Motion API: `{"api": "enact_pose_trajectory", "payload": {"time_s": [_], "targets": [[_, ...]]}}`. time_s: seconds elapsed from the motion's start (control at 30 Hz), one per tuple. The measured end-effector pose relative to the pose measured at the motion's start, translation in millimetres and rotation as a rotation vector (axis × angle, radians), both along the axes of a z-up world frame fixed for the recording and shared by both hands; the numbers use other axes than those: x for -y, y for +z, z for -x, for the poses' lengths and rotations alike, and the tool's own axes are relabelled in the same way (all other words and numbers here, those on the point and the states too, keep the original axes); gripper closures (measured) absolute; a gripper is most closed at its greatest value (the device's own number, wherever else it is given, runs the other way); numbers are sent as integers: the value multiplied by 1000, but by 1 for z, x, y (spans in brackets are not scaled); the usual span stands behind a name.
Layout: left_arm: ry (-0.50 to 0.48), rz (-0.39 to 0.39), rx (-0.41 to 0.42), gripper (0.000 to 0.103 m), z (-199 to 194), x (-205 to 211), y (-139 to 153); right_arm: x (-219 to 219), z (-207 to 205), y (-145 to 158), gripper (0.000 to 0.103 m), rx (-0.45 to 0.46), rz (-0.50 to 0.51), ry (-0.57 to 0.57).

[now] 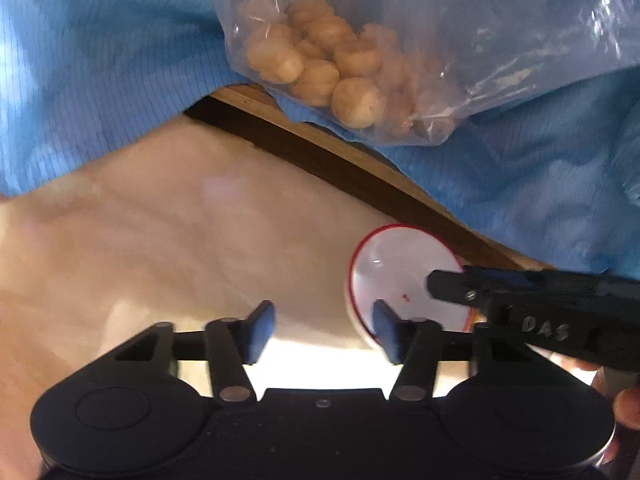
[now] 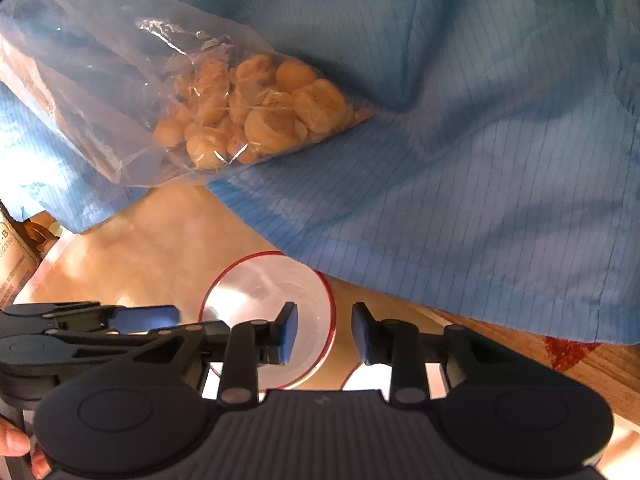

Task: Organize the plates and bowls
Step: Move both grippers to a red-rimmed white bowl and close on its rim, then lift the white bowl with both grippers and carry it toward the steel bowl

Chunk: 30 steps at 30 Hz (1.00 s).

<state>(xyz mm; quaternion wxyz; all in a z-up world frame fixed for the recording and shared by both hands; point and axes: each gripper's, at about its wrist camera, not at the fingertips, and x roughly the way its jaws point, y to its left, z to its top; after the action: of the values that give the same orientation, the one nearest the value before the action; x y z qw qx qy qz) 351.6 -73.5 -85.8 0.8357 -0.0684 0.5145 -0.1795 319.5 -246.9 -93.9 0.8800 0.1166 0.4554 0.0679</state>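
Both my tools at the red-rimmed bowl

My right tool (image 2: 325, 334) straddles the bowl (image 2: 256, 292) rim, pads apart, not pressing; my left tool (image 1: 322, 330) is apart, one finger over the bowl's edge. The bowl sits on the worktop (image 1: 180, 220) beside blue cloth (image 2: 480, 160).

one red-rimmed bowl (image 2: 276, 292), one bag of nuts (image 2: 224, 112), one blue cloth (image 2: 480, 160)

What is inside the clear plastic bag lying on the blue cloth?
The clear plastic bag holds a pile of round tan food pieces. Its crinkled, glaring film hides the rest of its contents, as well as the blue cloth beneath.
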Motion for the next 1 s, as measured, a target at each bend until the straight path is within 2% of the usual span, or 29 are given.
{"api": "enact_pose_trajectory", "payload": {"time_s": [0.03, 0.07, 0.1, 0.17, 0.27, 0.47, 0.73, 1.0], "targets": [[-1, 16, -8, 63, -1, 1, -1, -1, -1, -1, 75, -3, -5, 2], [-6, 29, -12, 73, -1, 2, 0, -2, -2, -3, 83, -4, -9, 0], [-14, 38, -13, 83, 0, 3, 1, -3, -2, -4, 87, -6, -9, -7], [-25, 49, -14, 90, 1, 6, 2, -4, -1, -6, 91, -2, -3, -19], [-15, 49, -16, 91, 3, 8, 3, -1, -1, -6, 96, -7, -11, -37], [13, 75, -13, 92, 4, -1, 7, -4, 8, -2, 96, 2, -24, -43], [40, 110, 20, 93, 15, -30, 31, -16, 22, 17, 96, 49, -63, -19], [71, 141, 44, 94, 36, -61, 41, -37, 34, 36, 95, 81, -82, 24]]}}
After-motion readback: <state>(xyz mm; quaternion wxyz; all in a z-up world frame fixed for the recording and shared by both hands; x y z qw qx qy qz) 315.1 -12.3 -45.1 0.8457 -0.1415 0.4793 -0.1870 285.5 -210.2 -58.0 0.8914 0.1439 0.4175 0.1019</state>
